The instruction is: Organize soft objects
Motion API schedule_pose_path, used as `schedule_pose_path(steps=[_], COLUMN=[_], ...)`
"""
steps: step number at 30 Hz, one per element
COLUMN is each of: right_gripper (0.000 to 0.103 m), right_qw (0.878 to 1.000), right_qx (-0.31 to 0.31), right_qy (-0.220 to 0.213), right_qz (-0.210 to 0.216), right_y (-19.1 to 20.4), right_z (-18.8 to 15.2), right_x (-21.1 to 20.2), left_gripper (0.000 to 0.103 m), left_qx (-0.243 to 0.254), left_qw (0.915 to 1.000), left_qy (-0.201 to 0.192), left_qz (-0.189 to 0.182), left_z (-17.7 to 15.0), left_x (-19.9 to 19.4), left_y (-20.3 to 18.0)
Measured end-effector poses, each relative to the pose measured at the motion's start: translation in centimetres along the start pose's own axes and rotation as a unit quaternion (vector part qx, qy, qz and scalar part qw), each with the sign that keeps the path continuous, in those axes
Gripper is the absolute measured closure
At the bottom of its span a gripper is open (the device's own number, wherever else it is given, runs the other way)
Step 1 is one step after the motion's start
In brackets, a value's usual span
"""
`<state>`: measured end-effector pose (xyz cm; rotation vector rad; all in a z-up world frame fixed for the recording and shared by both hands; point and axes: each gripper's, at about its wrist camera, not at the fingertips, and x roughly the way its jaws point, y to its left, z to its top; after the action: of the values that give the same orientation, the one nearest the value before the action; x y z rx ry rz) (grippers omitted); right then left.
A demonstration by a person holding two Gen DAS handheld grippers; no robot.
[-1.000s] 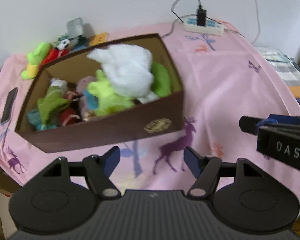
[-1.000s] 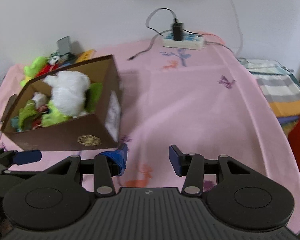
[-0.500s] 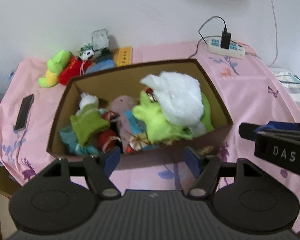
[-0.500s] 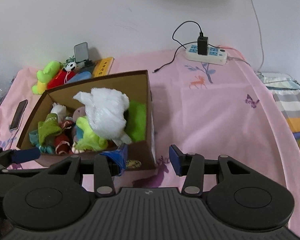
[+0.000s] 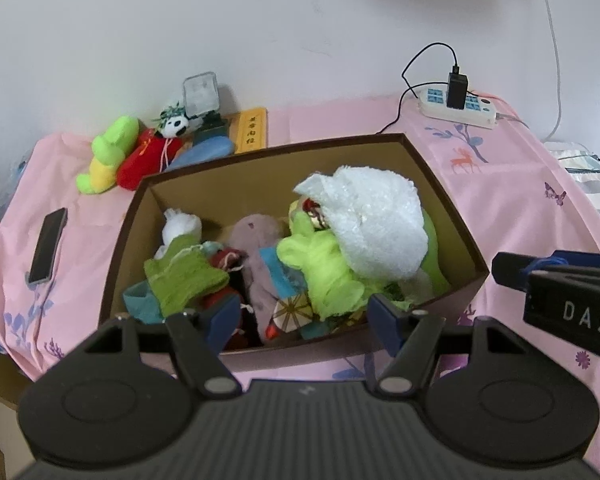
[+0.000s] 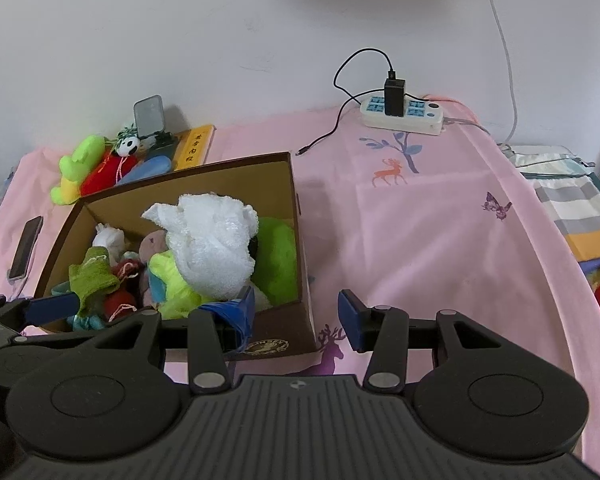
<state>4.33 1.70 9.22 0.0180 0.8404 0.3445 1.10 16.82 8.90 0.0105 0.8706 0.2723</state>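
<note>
While both grippers hang open and empty, the brown cardboard box (image 5: 452,216) of soft toys fills mid-frame ahead of the left gripper (image 5: 300,316); the right gripper (image 6: 296,312) sees it left of centre.

box (image 5: 440,184): matt brown cardboard, paler kraft inside, at frame centre
white toy (image 5: 376,220): fluffy, nubbly plush, in the box on the right
green knit (image 5: 184,276): rough woollen cloth, lower left of the box
tablecloth (image 6: 440,240): thin pink printed cloth, smooth with soft creases
phone (image 5: 48,246): glossy dark glass, left edge
power strip (image 6: 404,116): smooth white plastic, upper right
left gripper (image 5: 302,318): matt black plastic, ribbed body, blue pads
wall (image 5: 260,20): matt white paint
</note>
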Motion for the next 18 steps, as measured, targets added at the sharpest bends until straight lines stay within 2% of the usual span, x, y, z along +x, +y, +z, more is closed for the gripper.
schedule_pose_path(steps=[18], right_gripper=[0.073], right_qw=[1.000], right_qx=[-0.006], right_qy=[-0.004], right_qz=[-0.008], right_y=[0.7], right_z=[0.2], right_x=[0.8], left_gripper=[0.033], left_qx=[0.002], left_qw=[0.9999], left_qy=[-0.002], left_qz=[-0.010], left_z=[0.7], left_x=[1.3], left_y=[0.1])
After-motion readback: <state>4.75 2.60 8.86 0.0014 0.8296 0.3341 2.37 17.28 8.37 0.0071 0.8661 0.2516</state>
